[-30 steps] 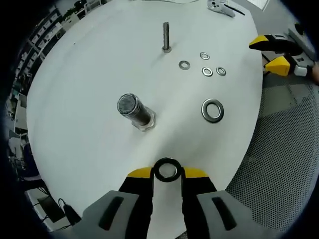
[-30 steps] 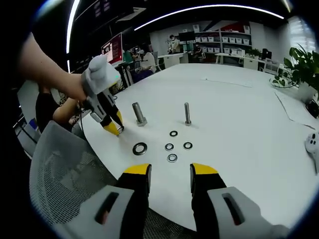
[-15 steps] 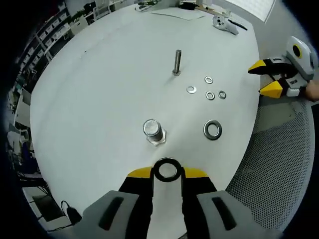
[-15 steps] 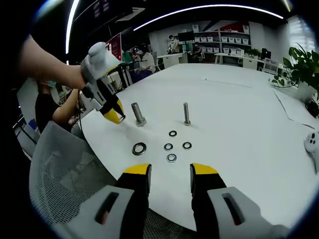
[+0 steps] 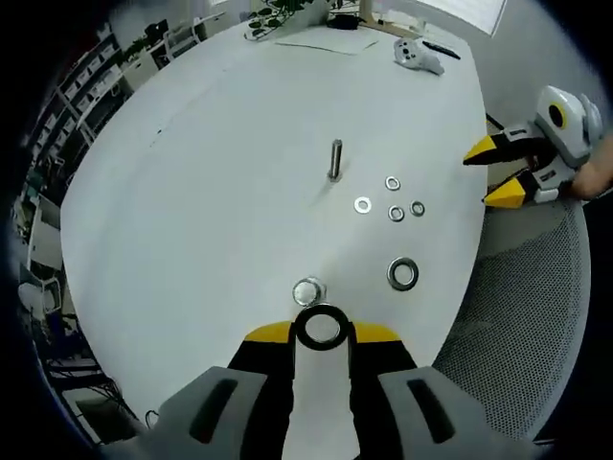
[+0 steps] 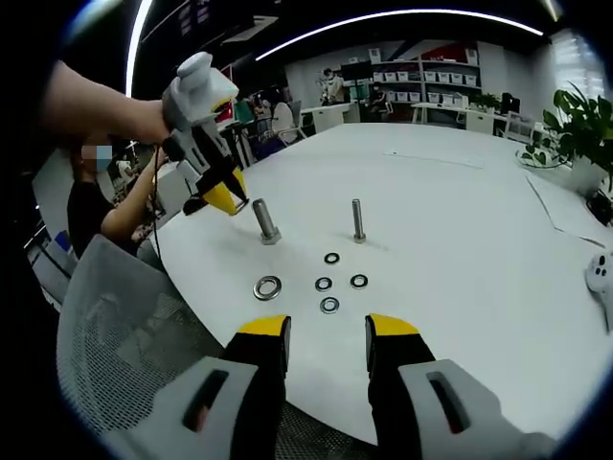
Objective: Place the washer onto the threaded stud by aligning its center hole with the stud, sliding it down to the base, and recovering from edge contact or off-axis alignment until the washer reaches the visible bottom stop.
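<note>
My left gripper point(image 5: 322, 332) is shut on a large steel washer point(image 5: 322, 311), held flat between its yellow tips. I look nearly straight down on the thick threaded stud point(image 5: 308, 291), whose top lies just beyond the held washer. In the right gripper view a hand holds the left gripper point(image 6: 225, 199) in the air, up and to the left of that thick stud point(image 6: 265, 220). A thin stud point(image 5: 335, 159) stands further in on the white table point(image 5: 211, 172). My right gripper point(image 6: 326, 337) stands open over the table's near edge, with nothing between its jaws.
A second large washer point(image 5: 402, 273) and several small washers point(image 5: 362, 205) lie between the studs and the table edge. The right gripper point(image 5: 498, 172) shows at the far right. A white controller point(image 5: 419, 56) lies at the far side. A mesh chair point(image 6: 124, 335) stands by the table.
The left gripper has risen with its washer and moved over the thick stud, which now looks smaller and sits just ahead of the washer. The right gripper has stayed still.
</note>
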Action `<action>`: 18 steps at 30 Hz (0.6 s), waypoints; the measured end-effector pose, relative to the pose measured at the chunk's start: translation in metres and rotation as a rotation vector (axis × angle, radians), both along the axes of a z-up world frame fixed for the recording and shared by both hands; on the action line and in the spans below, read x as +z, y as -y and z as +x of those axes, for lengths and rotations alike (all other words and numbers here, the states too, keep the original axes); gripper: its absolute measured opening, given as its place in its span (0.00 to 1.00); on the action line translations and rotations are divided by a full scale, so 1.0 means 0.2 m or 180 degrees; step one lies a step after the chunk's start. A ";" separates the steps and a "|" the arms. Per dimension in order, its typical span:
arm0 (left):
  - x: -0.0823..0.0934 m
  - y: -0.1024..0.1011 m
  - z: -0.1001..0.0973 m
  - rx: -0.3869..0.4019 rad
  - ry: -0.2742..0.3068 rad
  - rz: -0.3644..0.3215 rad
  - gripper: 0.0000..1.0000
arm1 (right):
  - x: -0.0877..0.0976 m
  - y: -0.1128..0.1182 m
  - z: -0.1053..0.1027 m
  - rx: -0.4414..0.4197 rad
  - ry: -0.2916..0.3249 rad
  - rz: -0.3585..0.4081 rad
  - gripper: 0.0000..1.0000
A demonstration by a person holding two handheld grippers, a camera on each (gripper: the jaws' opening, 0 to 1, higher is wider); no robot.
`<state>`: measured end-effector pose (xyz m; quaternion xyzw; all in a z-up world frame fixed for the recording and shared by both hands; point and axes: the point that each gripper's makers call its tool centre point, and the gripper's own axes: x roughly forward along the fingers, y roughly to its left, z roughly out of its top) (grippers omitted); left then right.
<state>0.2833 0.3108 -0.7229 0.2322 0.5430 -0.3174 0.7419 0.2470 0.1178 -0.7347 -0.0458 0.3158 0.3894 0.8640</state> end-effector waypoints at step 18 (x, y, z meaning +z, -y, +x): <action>0.00 0.04 0.11 -0.0241 0.0011 0.0142 0.19 | 0.01 0.01 0.01 -0.0027 0.0010 0.0036 0.34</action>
